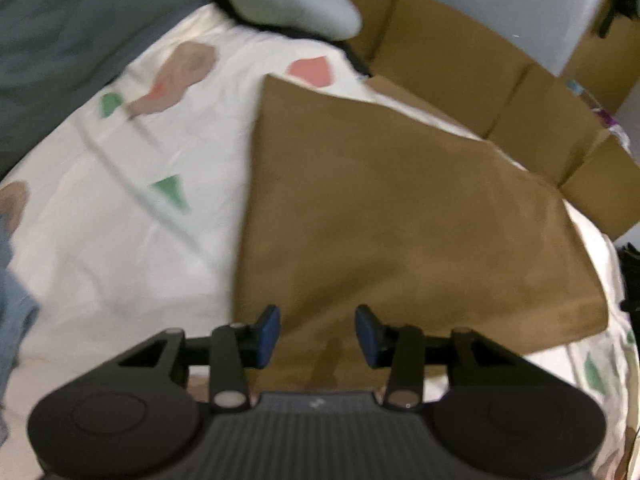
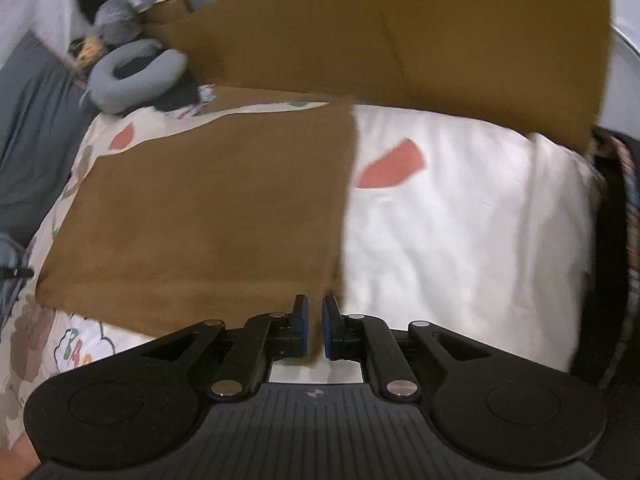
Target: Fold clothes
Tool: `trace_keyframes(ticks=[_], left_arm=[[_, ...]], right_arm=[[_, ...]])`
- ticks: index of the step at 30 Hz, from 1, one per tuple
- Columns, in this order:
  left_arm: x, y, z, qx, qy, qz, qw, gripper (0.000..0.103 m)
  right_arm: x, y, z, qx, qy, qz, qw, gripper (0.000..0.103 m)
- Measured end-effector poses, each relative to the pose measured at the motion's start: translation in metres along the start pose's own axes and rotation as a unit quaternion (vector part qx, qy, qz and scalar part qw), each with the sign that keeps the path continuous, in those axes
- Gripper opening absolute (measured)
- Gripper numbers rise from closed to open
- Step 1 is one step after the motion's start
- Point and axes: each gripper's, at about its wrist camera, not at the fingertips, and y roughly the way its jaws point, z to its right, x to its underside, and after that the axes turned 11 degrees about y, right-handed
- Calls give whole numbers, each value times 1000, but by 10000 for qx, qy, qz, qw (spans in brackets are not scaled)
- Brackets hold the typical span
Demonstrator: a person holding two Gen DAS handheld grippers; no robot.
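The left gripper [image 1: 317,336] sits closest to its camera, its blue pads [image 1: 267,334] standing apart with nothing pinched between them. The brown cloth [image 1: 400,220] lies flat just beyond and beneath those open jaws: its near edge runs under the gap between the pads, its left edge climbs away from the left pad, and its far corner points up and off from the jaws. The cloth rests on a white bedsheet [image 1: 120,240] printed with green, pink and tan shapes, which spreads out to the left of the jaws. Further off, past the cloth, stand cardboard boxes [image 1: 460,64] and a grey pillow [image 1: 296,4] (blurred, so its form is hard to read here).

The right gripper [image 2: 315,328] has its jaws drawn nearly together, only a thin slit between the pads. The cloth's near right corner [image 2: 330,280] comes down right at the tips, but blur keeps me from telling whether any fabric is caught in the slit. From there the cloth [image 2: 208,208] spreads ahead and to the left of the jaws, while bare sheet [image 2: 460,220] lies ahead and to the right.
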Motion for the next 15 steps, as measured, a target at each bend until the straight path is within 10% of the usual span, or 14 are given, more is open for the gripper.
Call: trace_keyframes(ticks=[15], left_arm=[[-7,50,95,1004,828,69,9915,36]], right_arm=[[20,43,-74,-155,-784,-136,9967,25]])
